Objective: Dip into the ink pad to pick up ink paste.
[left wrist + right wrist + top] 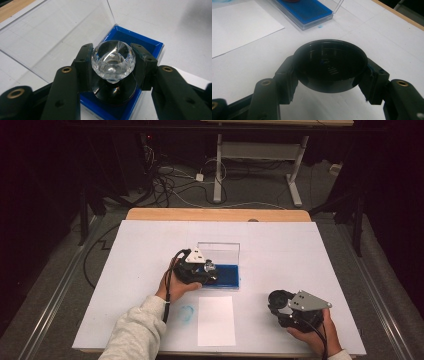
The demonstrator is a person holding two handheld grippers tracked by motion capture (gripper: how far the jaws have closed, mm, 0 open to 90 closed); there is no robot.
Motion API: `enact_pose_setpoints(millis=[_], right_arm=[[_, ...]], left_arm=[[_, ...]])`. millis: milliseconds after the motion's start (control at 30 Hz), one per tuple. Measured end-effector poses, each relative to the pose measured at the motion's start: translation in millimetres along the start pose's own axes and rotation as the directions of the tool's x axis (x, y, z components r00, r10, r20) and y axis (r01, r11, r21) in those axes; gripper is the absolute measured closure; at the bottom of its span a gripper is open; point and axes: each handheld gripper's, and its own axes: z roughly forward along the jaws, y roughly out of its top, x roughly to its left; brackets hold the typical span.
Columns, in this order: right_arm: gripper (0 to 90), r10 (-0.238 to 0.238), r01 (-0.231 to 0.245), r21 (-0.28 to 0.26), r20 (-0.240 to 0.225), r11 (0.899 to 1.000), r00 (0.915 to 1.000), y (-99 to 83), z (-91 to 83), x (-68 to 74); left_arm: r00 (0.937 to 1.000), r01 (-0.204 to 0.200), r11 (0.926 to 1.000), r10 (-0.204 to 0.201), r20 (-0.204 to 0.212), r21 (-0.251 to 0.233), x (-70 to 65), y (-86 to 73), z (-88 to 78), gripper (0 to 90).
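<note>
**Stamp on the ink pad, cap held aside**

Nearest, right of the white paper sheet: right gripper clenched on the black round cap, open side up, held off the table. Beyond the sheet, just past its far edge: left gripper clamped on the crystal-knobbed stamp, its black base pressed onto the blue ink pad. Clear lid of the pad case standing open at the back. Left of the sheet, a faint blue smudge on the table. By the look of it: cap off, inking under way; sheet blank, so stamping the paper and recapping probably left.
</note>
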Motion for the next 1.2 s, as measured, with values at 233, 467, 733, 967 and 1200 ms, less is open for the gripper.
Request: enact_pose_setpoints(millis=[233, 467, 733, 967, 1200], right_arm=[[38.7, -0.002, 0.002, -0.001, -0.002, 1.000, 1.0000, 0.5, 0.2, 1.3], [38.7, -0.007, 0.007, 0.002, -0.007, 1.000, 1.0000, 0.4, 1.4, 1.6], [38.7, -0.007, 0.007, 0.008, -0.008, 1.000, 0.9999, 0.3, 1.5, 2.0], [38.7, -0.007, 0.007, 0.008, -0.009, 1.000, 0.9999, 0.5, 1.3, 2.4], [38.7, -0.006, 0.006, -0.005, -0.013, 1.000, 0.9999, 1.3, 0.1, 2.1]], left_arm=[[1.0000, -0.005, 1.0000, 0.005, -0.003, 0.002, 0.2, 0.1, 0.6, 54.6], [0.9997, -0.018, 0.9997, 0.018, -0.015, 0.019, -2.3, 2.4, 1.4, 54.6], [0.9998, -0.015, 0.9998, 0.015, -0.014, 0.010, -2.6, 0.1, 0.8, 54.6], [0.9999, -0.005, 0.9999, 0.005, -0.012, 0.011, -2.5, 0.6, 1.3, 54.6], [1.0000, 0.002, 0.9999, -0.002, -0.008, 0.016, -1.8, 1.0, 1.0, 54.6]])
